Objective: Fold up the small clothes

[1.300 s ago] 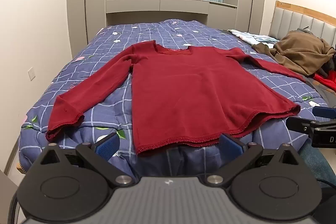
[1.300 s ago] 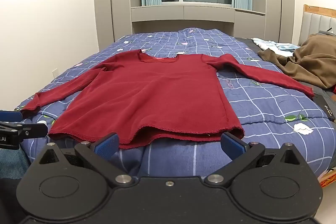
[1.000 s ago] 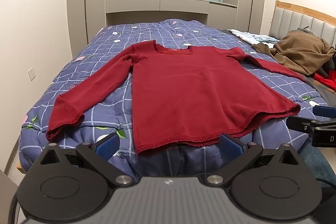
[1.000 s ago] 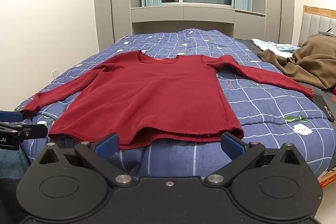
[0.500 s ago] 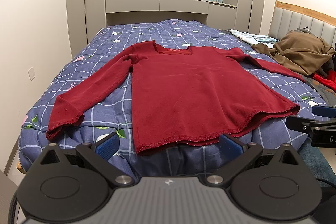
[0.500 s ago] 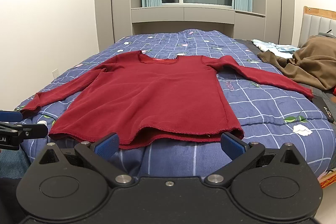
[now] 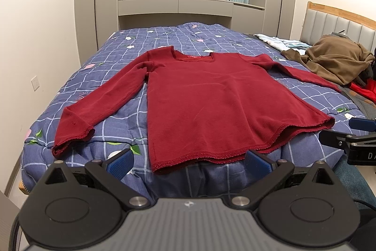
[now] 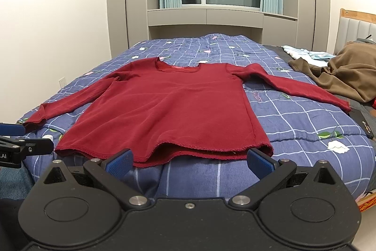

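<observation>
A dark red long-sleeved top (image 7: 211, 105) (image 8: 174, 109) lies flat on the bed, front up, both sleeves spread out, its hem along the near edge of the mattress. My left gripper (image 7: 188, 162) is open just short of the hem, nothing between its blue pads. My right gripper (image 8: 189, 162) is open too, its blue pads at the hem without holding cloth. Each gripper's side also shows at the edge of the other's view: the right gripper (image 7: 352, 140) and the left gripper (image 8: 16, 140).
The bed wears a blue checked quilt (image 7: 112, 77) (image 8: 293, 119) with flower prints. A brown garment (image 7: 336, 60) (image 8: 347, 72), light clothes (image 7: 279, 41) and something red (image 7: 364, 88) are piled at the right near the headboard. A wall runs along the left; wardrobes and a window stand behind.
</observation>
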`<action>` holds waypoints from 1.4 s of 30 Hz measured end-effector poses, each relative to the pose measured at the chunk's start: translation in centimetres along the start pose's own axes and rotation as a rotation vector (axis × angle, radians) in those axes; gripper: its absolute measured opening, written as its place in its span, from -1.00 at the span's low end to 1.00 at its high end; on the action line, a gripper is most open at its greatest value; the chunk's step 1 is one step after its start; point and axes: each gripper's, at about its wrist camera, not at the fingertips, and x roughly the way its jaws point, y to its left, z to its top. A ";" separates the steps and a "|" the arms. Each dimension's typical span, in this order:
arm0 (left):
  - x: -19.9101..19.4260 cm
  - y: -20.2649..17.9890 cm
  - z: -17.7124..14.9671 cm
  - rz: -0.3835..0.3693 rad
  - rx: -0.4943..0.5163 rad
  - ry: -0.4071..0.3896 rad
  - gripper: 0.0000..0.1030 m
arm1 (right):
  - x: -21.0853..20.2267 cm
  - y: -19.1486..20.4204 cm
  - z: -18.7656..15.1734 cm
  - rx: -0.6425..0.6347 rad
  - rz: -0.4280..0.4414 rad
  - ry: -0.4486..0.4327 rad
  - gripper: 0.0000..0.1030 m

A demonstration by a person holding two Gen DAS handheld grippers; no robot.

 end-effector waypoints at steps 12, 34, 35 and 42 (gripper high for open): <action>0.0 0.0 0.0 -0.001 0.000 -0.001 0.99 | -0.2 0.1 -0.1 -0.002 -0.001 -0.002 0.99; 0.0 0.0 0.0 -0.002 -0.001 -0.003 0.99 | 0.0 -0.1 -0.5 -0.006 -0.002 -0.004 0.99; 0.0 0.0 0.0 -0.002 -0.001 -0.003 0.99 | -0.2 0.2 0.2 -0.007 -0.002 -0.004 0.99; -0.1 0.1 0.0 -0.002 -0.001 -0.004 0.99 | -0.2 0.2 -0.1 -0.008 -0.003 -0.005 0.99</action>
